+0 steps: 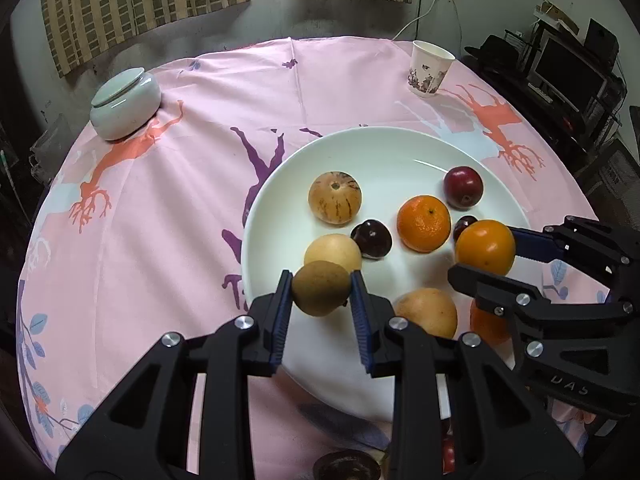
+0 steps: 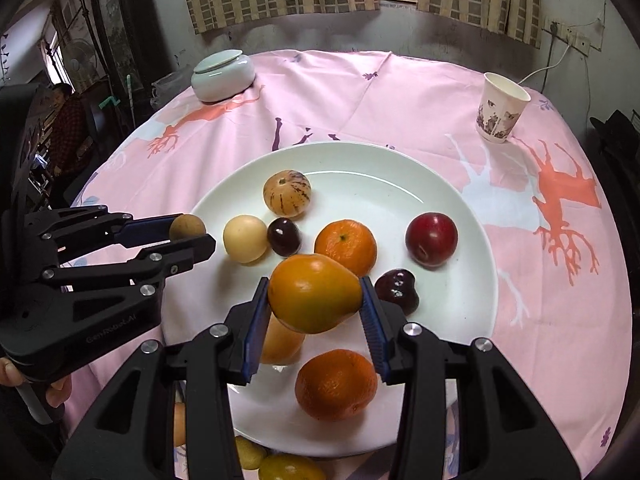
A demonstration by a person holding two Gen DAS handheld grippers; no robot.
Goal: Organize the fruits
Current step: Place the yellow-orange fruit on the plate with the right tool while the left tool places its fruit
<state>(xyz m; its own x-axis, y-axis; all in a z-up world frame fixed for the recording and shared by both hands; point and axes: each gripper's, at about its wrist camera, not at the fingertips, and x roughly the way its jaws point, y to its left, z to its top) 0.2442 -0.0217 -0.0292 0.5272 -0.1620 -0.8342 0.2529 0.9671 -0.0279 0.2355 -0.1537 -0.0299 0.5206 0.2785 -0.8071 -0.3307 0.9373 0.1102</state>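
Observation:
A white plate (image 1: 384, 148) (image 2: 460, 208) on the pink tablecloth holds several fruits: a striped melon (image 1: 335, 197) (image 2: 287, 193), a tangerine (image 1: 423, 223) (image 2: 345, 246), a red plum (image 1: 463, 186) (image 2: 431, 239), dark cherries (image 1: 371, 239) (image 2: 283, 237) and a pale pear (image 1: 333, 251) (image 2: 245, 238). My left gripper (image 1: 320, 294) (image 2: 192, 236) is shut on a brown kiwi (image 1: 320, 288) (image 2: 186, 227) above the plate's near left rim. My right gripper (image 2: 315, 300) (image 1: 480, 254) is shut on a smooth orange fruit (image 2: 314, 298) (image 1: 485, 247) above the plate.
A lidded celadon jar (image 1: 124, 105) (image 2: 222, 75) stands at the far left of the round table. A paper cup (image 1: 430, 69) (image 2: 500, 107) stands at the far right. More fruit (image 2: 280, 466) lies on the cloth in front of the plate. A person sits at left (image 2: 68, 128).

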